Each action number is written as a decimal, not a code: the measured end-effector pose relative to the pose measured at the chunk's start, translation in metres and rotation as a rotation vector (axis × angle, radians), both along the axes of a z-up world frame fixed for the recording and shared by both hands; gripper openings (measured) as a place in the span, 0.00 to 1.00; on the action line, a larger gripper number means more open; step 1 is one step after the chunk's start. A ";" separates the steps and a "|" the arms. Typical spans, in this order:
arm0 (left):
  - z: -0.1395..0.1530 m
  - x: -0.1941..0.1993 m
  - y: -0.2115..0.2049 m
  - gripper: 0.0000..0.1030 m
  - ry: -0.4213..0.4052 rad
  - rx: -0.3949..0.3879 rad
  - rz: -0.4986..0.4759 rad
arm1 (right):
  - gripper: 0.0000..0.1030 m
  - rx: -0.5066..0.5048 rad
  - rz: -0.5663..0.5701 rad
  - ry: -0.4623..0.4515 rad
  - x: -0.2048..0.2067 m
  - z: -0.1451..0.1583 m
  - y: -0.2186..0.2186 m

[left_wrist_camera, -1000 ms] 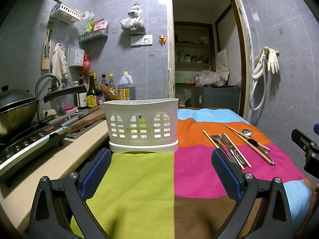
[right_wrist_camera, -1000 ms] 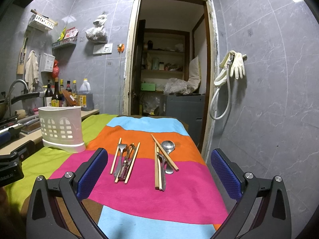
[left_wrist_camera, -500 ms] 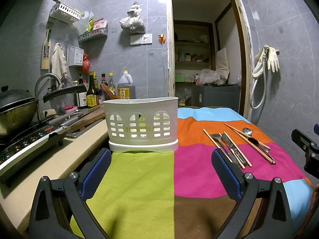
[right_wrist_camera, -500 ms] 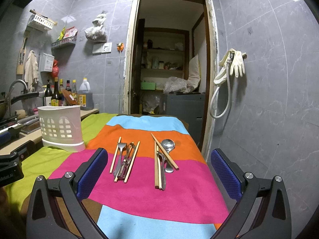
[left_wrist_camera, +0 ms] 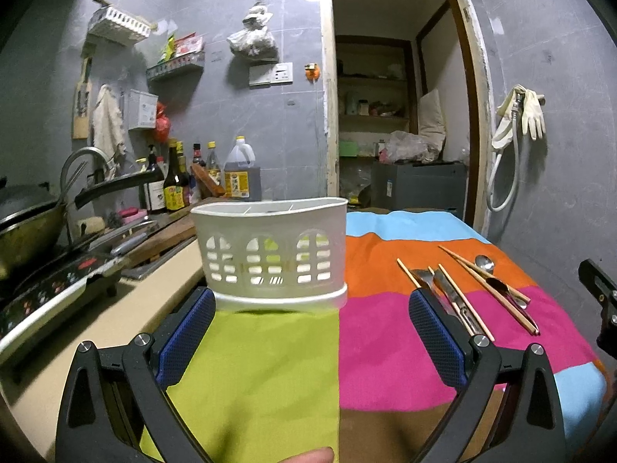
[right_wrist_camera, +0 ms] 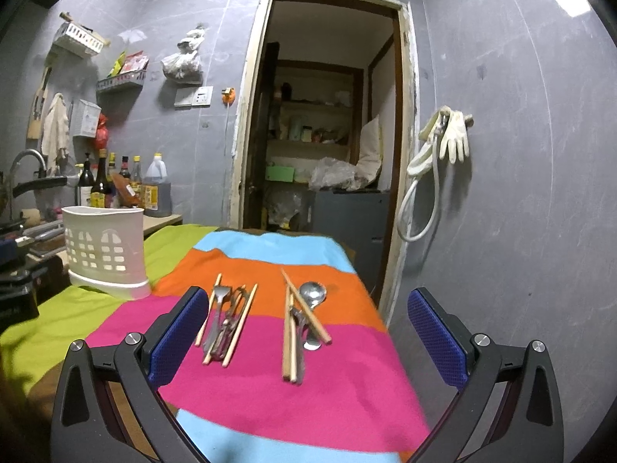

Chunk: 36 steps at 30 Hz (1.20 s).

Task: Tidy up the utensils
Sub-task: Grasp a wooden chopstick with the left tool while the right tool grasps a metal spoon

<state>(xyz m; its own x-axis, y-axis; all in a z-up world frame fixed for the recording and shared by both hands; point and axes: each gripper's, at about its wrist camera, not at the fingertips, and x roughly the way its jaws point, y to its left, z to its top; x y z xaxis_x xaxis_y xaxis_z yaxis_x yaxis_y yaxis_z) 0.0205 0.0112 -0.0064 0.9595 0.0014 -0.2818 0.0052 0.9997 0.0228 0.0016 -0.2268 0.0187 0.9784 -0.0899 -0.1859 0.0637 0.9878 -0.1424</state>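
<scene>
A white slotted utensil basket (left_wrist_camera: 270, 249) stands on the striped cloth, just beyond my open left gripper (left_wrist_camera: 310, 341); the same basket (right_wrist_camera: 104, 249) shows at the left of the right wrist view. Two groups of utensils lie on the orange and pink stripes. The left group (right_wrist_camera: 225, 320) has a fork, other metal cutlery and wooden chopsticks. The right group (right_wrist_camera: 300, 320) has a spoon, chopsticks and metal cutlery. My right gripper (right_wrist_camera: 308, 341) is open above the cloth, just short of both groups. Nothing is between either gripper's fingers.
A stove with a wok (left_wrist_camera: 27, 223) and a row of bottles (left_wrist_camera: 173, 189) sit on the counter at the left. The cloth-covered table (right_wrist_camera: 308, 405) ends at the right near a grey wall (right_wrist_camera: 520, 231). An open doorway (right_wrist_camera: 327, 135) lies behind.
Both grippers have moved slightly forward, so the basket and the utensils appear a little nearer and lower. Nothing on the cloth has shifted.
</scene>
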 end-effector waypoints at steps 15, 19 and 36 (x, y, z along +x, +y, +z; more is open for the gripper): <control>0.019 0.087 -0.037 0.96 0.206 0.054 -0.102 | 1.00 -0.052 -0.008 0.031 0.062 0.029 -0.039; 0.016 0.111 -0.050 0.96 0.257 0.071 -0.145 | 1.00 -0.044 0.043 0.122 0.094 0.029 -0.051; -0.019 0.198 -0.085 0.65 0.510 0.103 -0.306 | 0.77 -0.032 0.112 0.442 0.193 -0.006 -0.085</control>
<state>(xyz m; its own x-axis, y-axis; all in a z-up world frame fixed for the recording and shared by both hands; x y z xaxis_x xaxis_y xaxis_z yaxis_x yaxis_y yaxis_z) 0.2185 -0.0734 -0.0252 0.6647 -0.2017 -0.7194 0.3278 0.9440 0.0382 0.1950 -0.3114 0.0124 0.8095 -0.0008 -0.5871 -0.1166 0.9799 -0.1621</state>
